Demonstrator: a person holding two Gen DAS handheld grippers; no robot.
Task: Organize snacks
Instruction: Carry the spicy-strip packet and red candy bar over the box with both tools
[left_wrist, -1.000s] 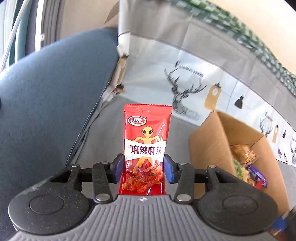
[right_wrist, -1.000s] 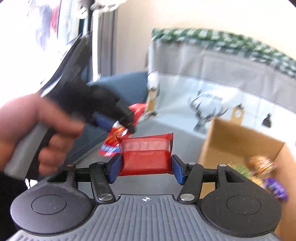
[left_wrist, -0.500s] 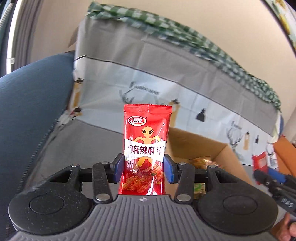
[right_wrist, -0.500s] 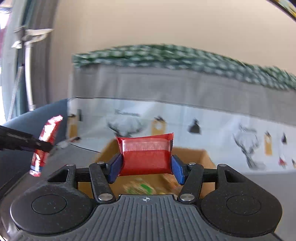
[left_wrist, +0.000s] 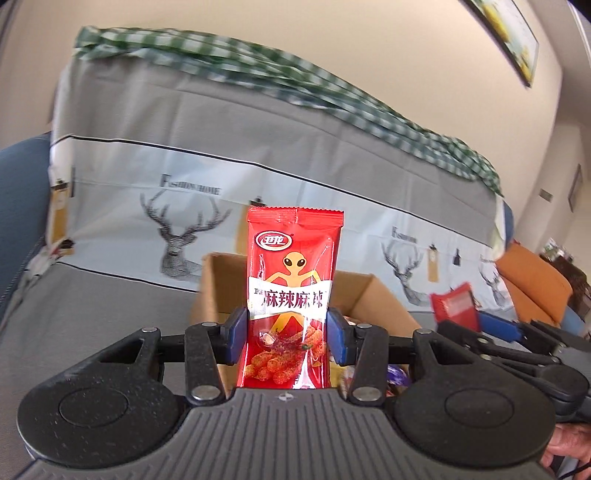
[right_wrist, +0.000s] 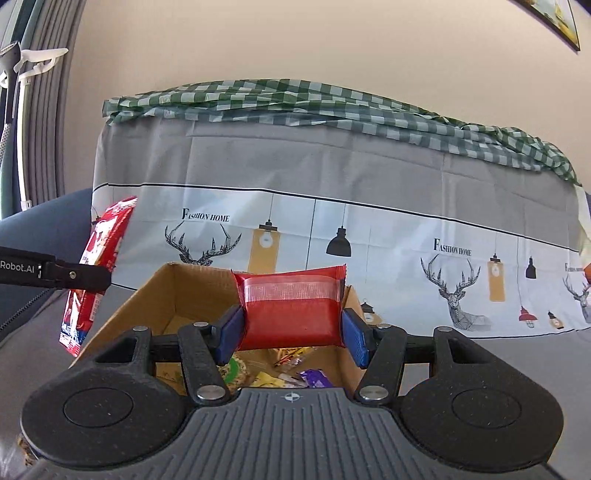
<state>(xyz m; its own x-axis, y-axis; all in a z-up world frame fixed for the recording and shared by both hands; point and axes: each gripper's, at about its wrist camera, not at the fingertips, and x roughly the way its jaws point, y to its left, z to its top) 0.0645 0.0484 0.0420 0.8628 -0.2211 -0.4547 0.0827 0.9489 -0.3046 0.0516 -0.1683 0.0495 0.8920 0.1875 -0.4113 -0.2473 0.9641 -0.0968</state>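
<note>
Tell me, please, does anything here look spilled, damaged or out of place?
Nothing stands out. The left tool holds a red spicy snack packet upright, and the right tool holds a red snack pack sideways, both intact. The cardboard box stands open on the covered sofa with wrapped snacks inside; nothing has spilled.

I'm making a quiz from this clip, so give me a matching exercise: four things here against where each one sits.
Things:
1. alien snack packet
2. plain red packet
3. cardboard box
4. green checked cloth

Places:
A. along the top of the sofa back
B. in the right gripper
C. on the sofa seat, open, snacks inside
D. in the left gripper

Pairs: 1-D, 2-B, 3-C, 4-A
</note>
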